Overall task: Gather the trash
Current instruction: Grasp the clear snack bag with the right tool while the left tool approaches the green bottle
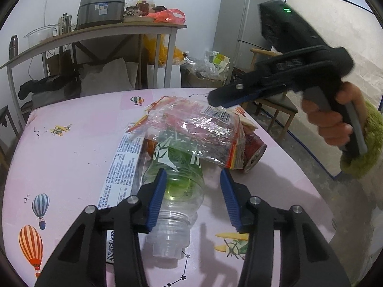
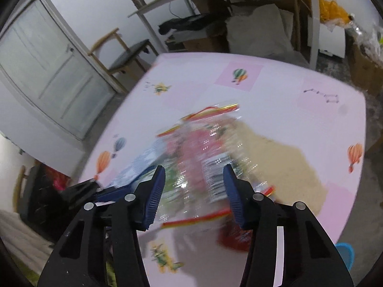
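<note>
On the pink bench (image 1: 71, 148) we see a heap of trash: a clear bottle (image 1: 177, 191) lying on its side, a crinkled wrapper (image 1: 198, 124) over it, a box (image 1: 124, 167) at its left and a red can (image 1: 256, 150) behind. Our left gripper (image 1: 194, 191) has its jaws partly open astride the bottle, left pad touching, right pad clear. Our right gripper (image 2: 194, 191) hovers partly open above the blurred wrapper (image 2: 203, 157), holding nothing.

Table (image 1: 71, 148): pink cloth printed with balloons, planes and star lines.
Box (image 1: 124, 167): white, printed, lying flat on the cloth, left of the bottle.
Bottle (image 1: 177, 191): clear plastic, on its side.
Can (image 1: 256, 150): red, on its side, right of the bottle.
</note>
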A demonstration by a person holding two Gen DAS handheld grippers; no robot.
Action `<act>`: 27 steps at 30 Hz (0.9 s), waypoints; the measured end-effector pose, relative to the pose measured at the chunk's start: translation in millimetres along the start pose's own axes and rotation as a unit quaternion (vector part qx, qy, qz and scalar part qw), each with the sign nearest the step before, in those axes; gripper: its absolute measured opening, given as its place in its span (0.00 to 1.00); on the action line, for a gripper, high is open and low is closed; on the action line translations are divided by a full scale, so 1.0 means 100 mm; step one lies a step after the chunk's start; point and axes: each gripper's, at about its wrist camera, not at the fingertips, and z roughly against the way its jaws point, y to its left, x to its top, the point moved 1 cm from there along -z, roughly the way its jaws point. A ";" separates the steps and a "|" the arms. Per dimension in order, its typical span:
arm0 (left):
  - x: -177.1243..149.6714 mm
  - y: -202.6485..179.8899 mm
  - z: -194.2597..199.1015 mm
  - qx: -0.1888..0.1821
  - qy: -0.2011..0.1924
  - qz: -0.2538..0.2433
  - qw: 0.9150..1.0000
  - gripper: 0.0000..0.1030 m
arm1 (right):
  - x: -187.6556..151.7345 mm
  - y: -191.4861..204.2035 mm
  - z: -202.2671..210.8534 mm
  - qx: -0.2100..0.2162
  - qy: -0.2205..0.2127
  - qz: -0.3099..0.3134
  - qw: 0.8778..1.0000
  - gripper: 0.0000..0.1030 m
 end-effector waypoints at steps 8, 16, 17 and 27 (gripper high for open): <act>-0.01 0.01 0.01 0.003 -0.002 0.006 1.000 0.40 | 0.12 -0.18 0.04 -0.046 -0.036 -0.029 0.998 0.58; 0.04 0.08 -0.01 0.005 -0.003 0.028 1.000 0.29 | 0.58 -0.70 -0.52 -0.006 0.024 -0.125 0.992 0.60; 0.05 0.09 -0.01 0.005 -0.003 0.030 1.000 0.29 | 0.59 -0.71 -0.57 0.000 0.033 -0.129 0.991 0.60; 0.06 0.10 -0.04 0.001 -0.005 0.034 0.999 0.25 | 0.43 -0.48 -0.37 0.072 0.021 -0.111 0.991 0.50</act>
